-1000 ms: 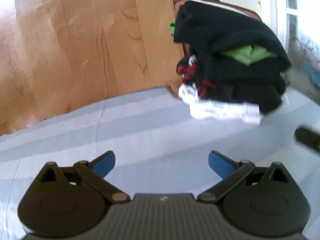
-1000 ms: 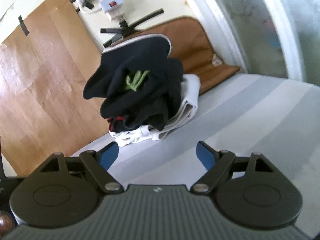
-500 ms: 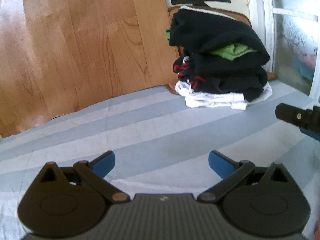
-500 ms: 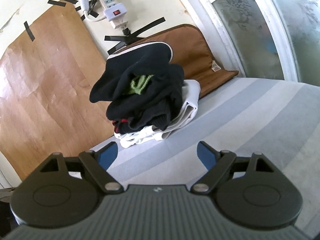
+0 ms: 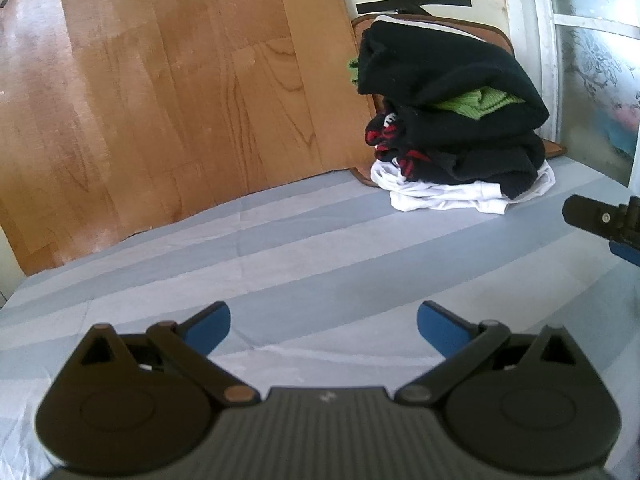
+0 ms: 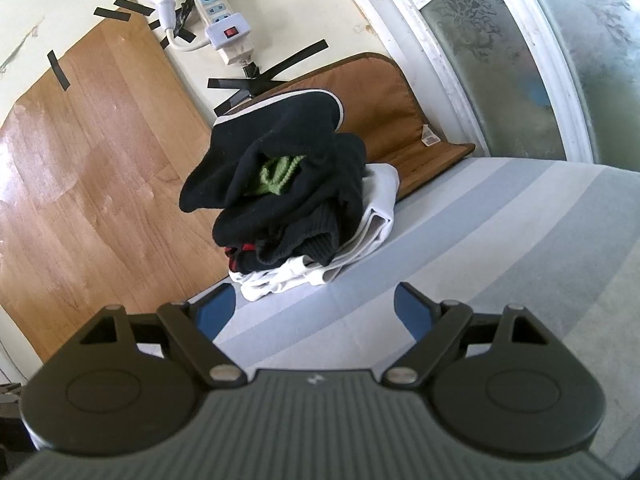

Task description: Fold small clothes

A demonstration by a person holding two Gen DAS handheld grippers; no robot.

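Note:
A pile of small clothes point(image 5: 456, 120) sits at the far right corner of the striped bed sheet point(image 5: 320, 256): black garments on top, a green piece inside, red-and-black ones, white ones underneath. The pile also shows in the right wrist view point(image 6: 296, 208), just ahead of the fingers. My left gripper point(image 5: 323, 326) is open and empty above the sheet, well short of the pile. My right gripper point(image 6: 314, 308) is open and empty close to the pile's white bottom layer; its tip shows at the right edge of the left wrist view point(image 5: 604, 220).
A wood-pattern board point(image 5: 160, 100) leans on the wall behind the bed. A brown mat point(image 6: 380, 92) stands behind the pile. A power strip point(image 6: 224, 28) and a bulb are taped to the wall. A frosted window point(image 6: 520, 60) is at the right.
Both grippers have moved closer to the pile. The right gripper has come into the left wrist view at the right edge. Both stay open.

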